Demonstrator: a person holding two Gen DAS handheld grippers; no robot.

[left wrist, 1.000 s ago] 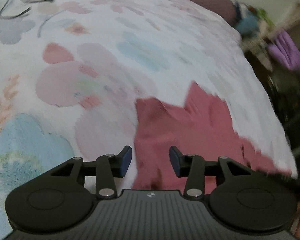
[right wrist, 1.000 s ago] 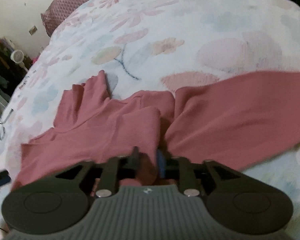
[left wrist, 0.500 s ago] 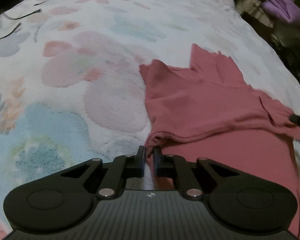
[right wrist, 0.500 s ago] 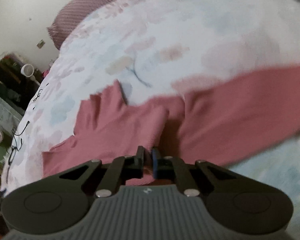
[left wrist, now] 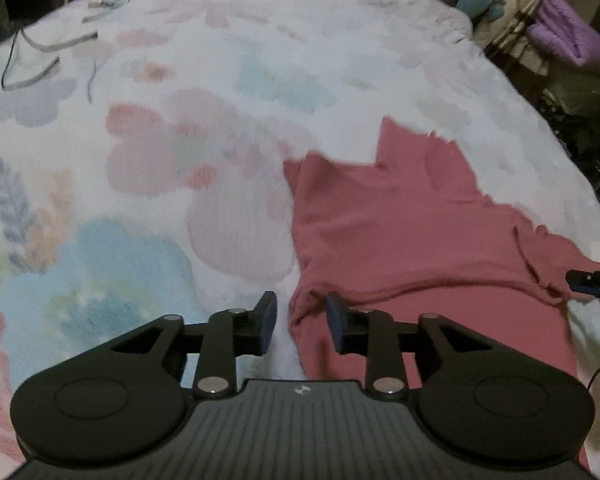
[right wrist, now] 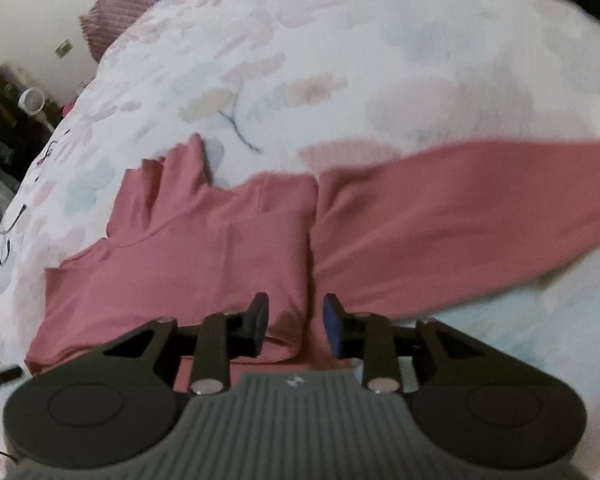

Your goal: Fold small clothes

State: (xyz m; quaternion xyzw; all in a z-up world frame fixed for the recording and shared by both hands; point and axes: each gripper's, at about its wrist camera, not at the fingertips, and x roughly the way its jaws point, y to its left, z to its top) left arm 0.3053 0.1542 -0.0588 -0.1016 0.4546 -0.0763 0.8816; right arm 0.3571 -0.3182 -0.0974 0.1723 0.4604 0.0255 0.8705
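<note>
- Pink garment (left wrist: pixel 412 240) lies flat on the bed's floral blanket (left wrist: pixel 180 120), toward the near right part of the bed in the left wrist view; a long panel of it runs off to the right in the right wrist view (right wrist: pixel 440 216).
- Left tongs (left wrist: pixel 301 322): jaws opening, pads clear of the cloth. The bunched near-left corner of the garment sits between them, touching neither pad as far as I can see. Released.
- Right tongs (right wrist: pixel 296 330): jaws opening too. A doubled edge of the garment lies between the pads; the left pad is close against it, but no pinch shows. Released.
- Right tongs' tip (left wrist: pixel 592 278) shows at the far right edge of the left wrist view, by the garment's right corner.
- Step in hand, as I judge it: a fold has just been laid down and both corners let go. In the right wrist view a folded-over block sits left of centre, with the long right panel unfolded.
- Next move likely calls for backing both tongs clear without dragging the layer, then taking the long right panel by its edge and carrying it over the block.
- Risk: the plush blanket may snag the cloth; the fresh fold could slip if a pad catches.
- Pillow (right wrist: pixel 140 4) far left; clutter beside the bed, blurred.
</note>
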